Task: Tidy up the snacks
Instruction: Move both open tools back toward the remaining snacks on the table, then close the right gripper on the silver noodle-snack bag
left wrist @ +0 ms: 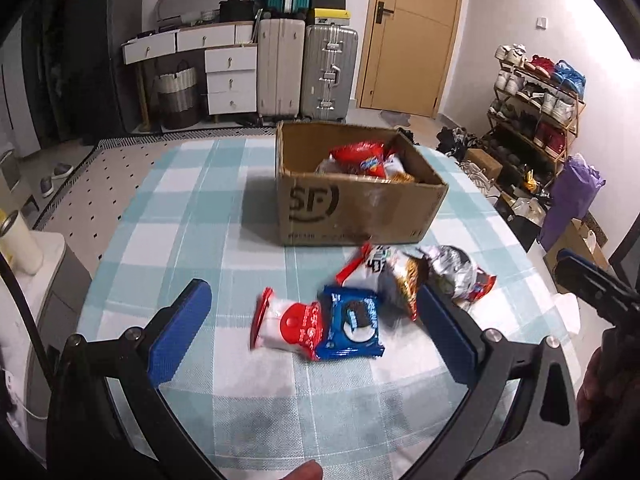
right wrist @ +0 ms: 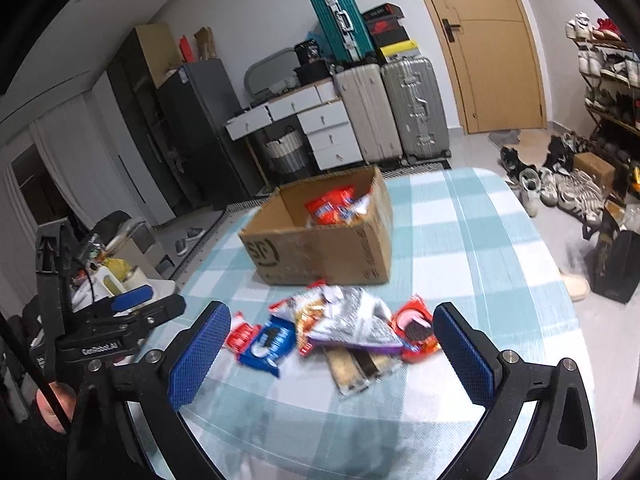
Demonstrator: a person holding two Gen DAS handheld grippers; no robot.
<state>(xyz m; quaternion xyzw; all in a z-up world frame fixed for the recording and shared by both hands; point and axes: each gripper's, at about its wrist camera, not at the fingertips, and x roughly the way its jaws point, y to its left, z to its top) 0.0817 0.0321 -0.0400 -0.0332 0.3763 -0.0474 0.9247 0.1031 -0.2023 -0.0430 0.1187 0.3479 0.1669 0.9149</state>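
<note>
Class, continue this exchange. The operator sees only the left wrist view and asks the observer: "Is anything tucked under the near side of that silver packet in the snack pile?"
Observer: Yes. The right wrist view shows flat brown bars poking out from under the silver packet.
Operator: Is the right gripper open?
Observer: Yes. The right gripper is empty, its jaws spread wide.
Operator: What lies right of the silver packet?
Observer: A red packet picturing a dark round cookie.
</note>
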